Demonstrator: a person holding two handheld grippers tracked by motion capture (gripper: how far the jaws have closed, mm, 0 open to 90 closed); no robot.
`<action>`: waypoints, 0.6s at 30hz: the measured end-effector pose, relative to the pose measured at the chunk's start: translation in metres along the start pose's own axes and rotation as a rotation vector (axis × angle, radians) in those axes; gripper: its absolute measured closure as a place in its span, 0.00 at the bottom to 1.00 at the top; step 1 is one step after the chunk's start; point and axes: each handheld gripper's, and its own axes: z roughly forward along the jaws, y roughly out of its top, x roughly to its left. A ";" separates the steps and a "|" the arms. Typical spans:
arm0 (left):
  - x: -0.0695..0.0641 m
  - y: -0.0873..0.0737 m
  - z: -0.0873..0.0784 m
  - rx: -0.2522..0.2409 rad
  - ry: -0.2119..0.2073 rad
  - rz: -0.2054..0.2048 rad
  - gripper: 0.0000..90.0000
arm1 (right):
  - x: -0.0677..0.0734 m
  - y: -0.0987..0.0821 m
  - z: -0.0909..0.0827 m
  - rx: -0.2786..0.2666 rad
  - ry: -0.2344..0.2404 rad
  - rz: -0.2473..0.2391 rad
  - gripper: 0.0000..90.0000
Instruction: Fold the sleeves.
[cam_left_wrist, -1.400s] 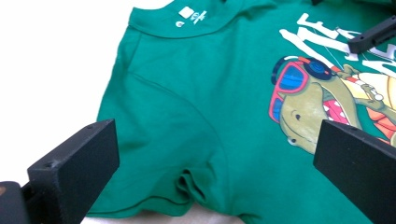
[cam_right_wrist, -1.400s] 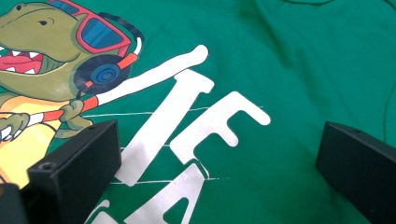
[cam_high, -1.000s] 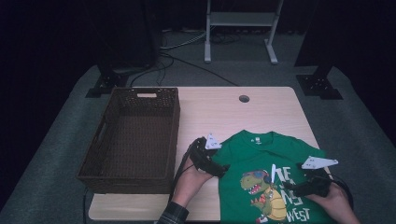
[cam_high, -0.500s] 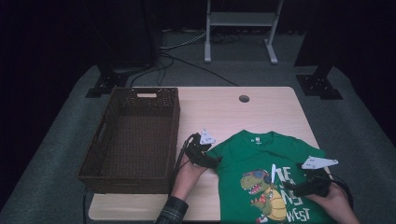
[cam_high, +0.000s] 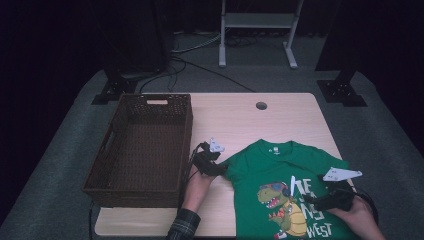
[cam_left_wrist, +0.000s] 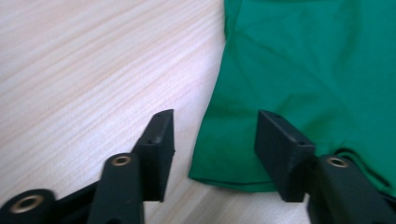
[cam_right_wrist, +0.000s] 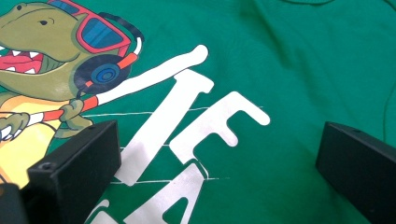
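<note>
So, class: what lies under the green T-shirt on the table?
The green T-shirt lies flat on the wooden table, whose bare top shows beside the sleeve. Whatever else might be beneath the cloth is covered.

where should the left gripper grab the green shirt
Take the green shirt by the hem of its sleeve, coming in from the table side. The shirt lies flat, and that edge ends on bare table, so a finger can slide under it. The left gripper already straddles this edge; its jaws have just been closing, not yet pinching.
</note>
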 end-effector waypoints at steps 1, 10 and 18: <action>0.000 -0.001 0.001 0.005 0.011 0.000 0.56 | 0.000 0.000 0.000 0.000 0.000 0.000 0.00; 0.000 -0.005 0.007 0.043 0.065 -0.062 0.71 | 0.000 0.000 0.000 0.000 0.000 0.000 0.00; -0.002 -0.005 0.008 0.043 0.013 -0.102 0.94 | 0.000 0.000 0.000 0.000 0.000 0.000 0.00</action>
